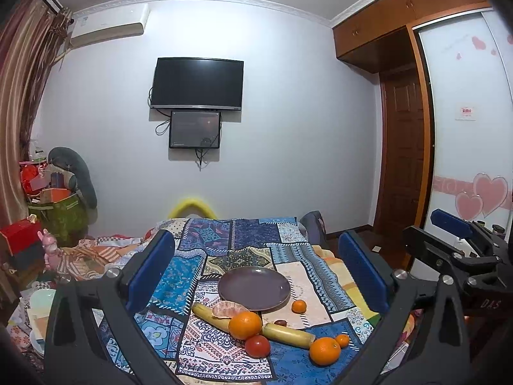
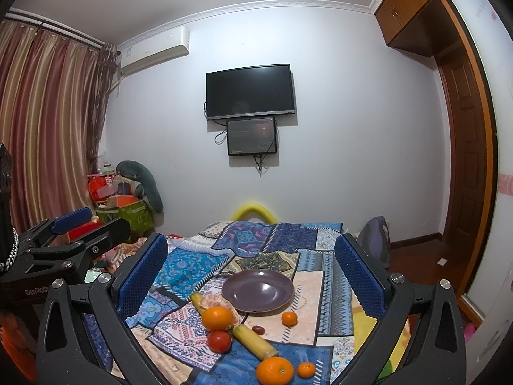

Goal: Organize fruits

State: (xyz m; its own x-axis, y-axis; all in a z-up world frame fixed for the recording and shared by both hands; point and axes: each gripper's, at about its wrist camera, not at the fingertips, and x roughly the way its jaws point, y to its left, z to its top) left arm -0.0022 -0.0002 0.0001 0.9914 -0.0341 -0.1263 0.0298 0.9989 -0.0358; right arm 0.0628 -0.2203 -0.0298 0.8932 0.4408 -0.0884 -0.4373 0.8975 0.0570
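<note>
On the patchwork bedspread [image 1: 256,243] a purple plate [image 1: 254,288] sits bare, with the fruit gathered just in front of it. A peeled mandarin [image 1: 228,308] lies at the plate's near-left rim, touching a pale yellow stalk [image 1: 210,314]; a large orange [image 1: 245,324] rests against that stalk, a red tomato [image 1: 257,346] just before it. A second stalk piece [image 1: 288,333] (cut flat at its ends) runs rightward to another large orange [image 1: 324,351], with a small mandarin [image 1: 342,340] beside it. Another small mandarin [image 1: 298,306] sits near the plate's right edge, and a dark red grape-like fruit [image 1: 281,322] lies between it and the stalk. The left hand-held gripper [image 1: 256,274] hangs above the bed, blue pads spread wide and holding nothing. The right hand-held gripper [image 2: 251,276] is likewise spread and empty, beside it.
</note>
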